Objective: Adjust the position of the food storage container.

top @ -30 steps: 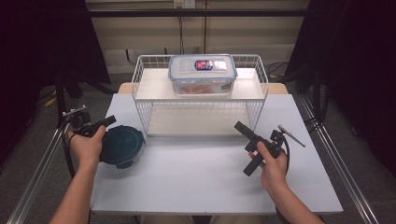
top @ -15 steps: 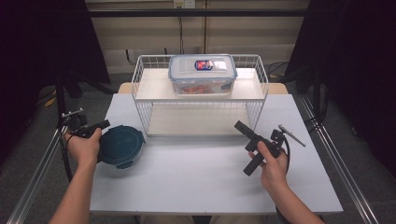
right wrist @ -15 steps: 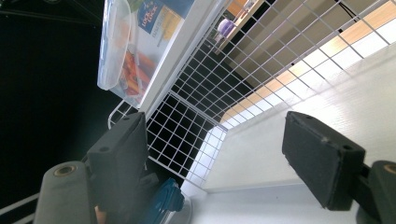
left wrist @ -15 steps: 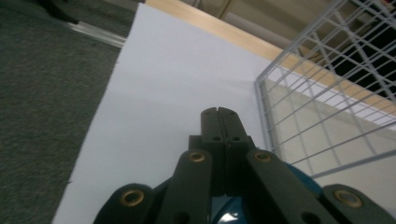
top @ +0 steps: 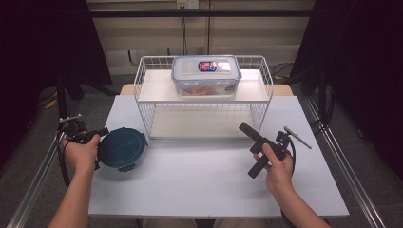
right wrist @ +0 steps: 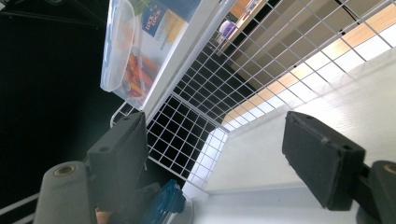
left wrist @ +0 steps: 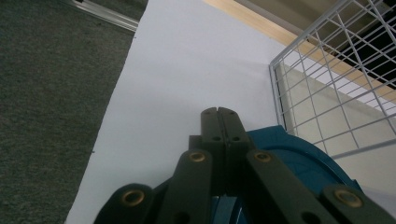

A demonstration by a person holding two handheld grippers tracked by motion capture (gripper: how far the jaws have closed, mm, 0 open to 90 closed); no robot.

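Note:
A round container with a dark teal lid (top: pixel 122 148) sits on the white table, left of centre. My left gripper (top: pixel 100 132) is at its left rim, jaws pressed together with nothing between them. In the left gripper view the shut tips (left wrist: pixel 219 112) lie just over the teal lid (left wrist: pixel 299 158). My right gripper (top: pixel 252 149) is held over the table's right part, jaws wide apart and empty. A clear lidded box of food (top: pixel 205 76) stands on top of the white wire rack (top: pixel 147 111). The right gripper view (right wrist: pixel 219 154) looks sideways at that box (right wrist: pixel 135 46) and the teal container (right wrist: pixel 166 203).
The wire rack (left wrist: pixel 327 70) spans the back middle of the table, with an open shelf space under its top. The table's left edge (top: pixel 102 142) is close to my left hand. Bare white tabletop (top: pixel 199 180) lies in front between the hands.
My left hand has come down and slightly toward the near side, so its gripper now rests lower at the teal container's left rim. The right hand and both containers are unchanged.

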